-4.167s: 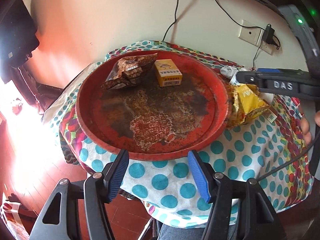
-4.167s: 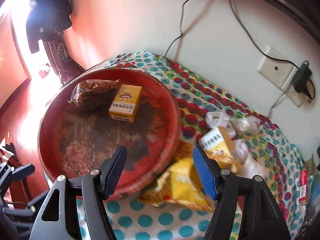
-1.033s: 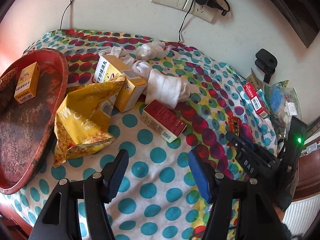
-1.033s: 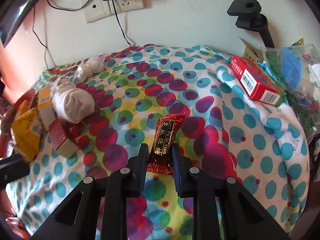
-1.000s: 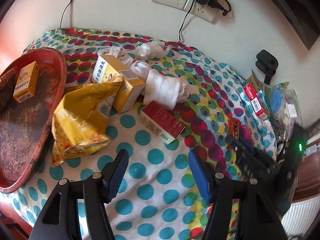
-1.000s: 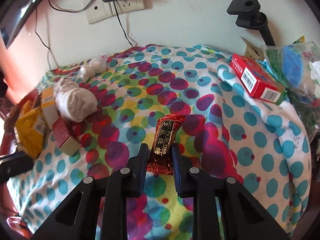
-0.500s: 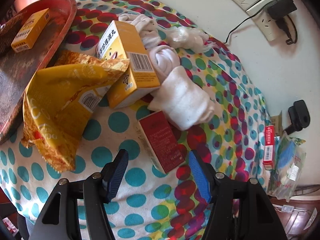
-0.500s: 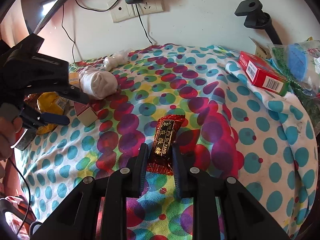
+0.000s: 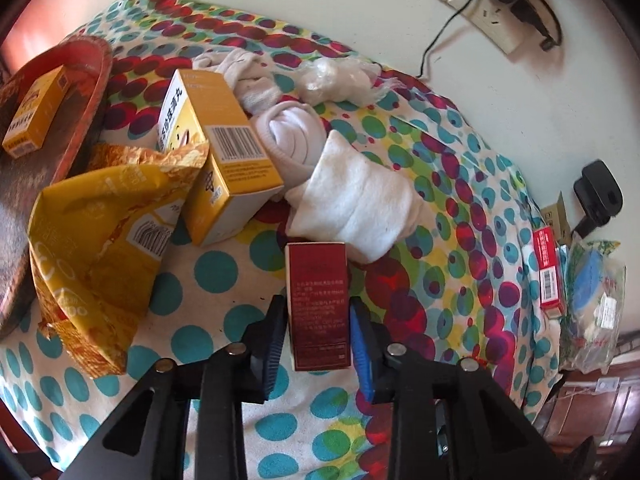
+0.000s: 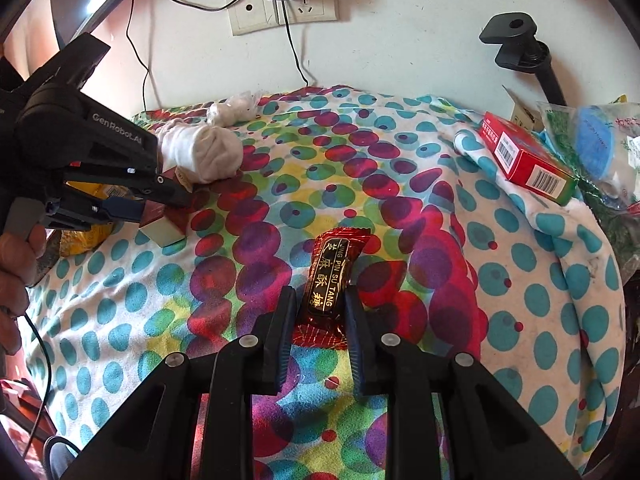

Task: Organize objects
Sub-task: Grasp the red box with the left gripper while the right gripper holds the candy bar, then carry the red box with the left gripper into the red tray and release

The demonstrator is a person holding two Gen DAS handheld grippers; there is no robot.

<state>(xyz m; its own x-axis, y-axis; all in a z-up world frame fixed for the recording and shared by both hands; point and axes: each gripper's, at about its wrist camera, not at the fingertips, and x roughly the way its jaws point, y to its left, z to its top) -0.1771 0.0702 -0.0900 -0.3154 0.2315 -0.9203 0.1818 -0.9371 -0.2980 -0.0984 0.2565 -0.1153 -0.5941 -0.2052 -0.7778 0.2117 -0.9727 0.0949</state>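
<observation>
My left gripper point(image 9: 318, 328) is shut on a dark red box point(image 9: 318, 304) that lies on the dotted cloth. From the right wrist view the left gripper point(image 10: 132, 204) shows at the left, around the same box point(image 10: 162, 222). My right gripper point(image 10: 320, 312) is shut on a red and black candy packet point(image 10: 332, 280) near the middle of the cloth. A red tray point(image 9: 86, 92) at the far left holds a small yellow box point(image 9: 34, 110).
A larger yellow box point(image 9: 218, 156), a torn yellow bag point(image 9: 100, 240) and rolled white socks point(image 9: 352, 200) lie beside the red box. A red carton point(image 10: 524, 156) and plastic bags point(image 10: 600, 140) sit at the right edge. A wall socket point(image 10: 280, 12) is behind.
My left gripper has moved in and closed on the dark red box. The right gripper stays shut on the candy packet.
</observation>
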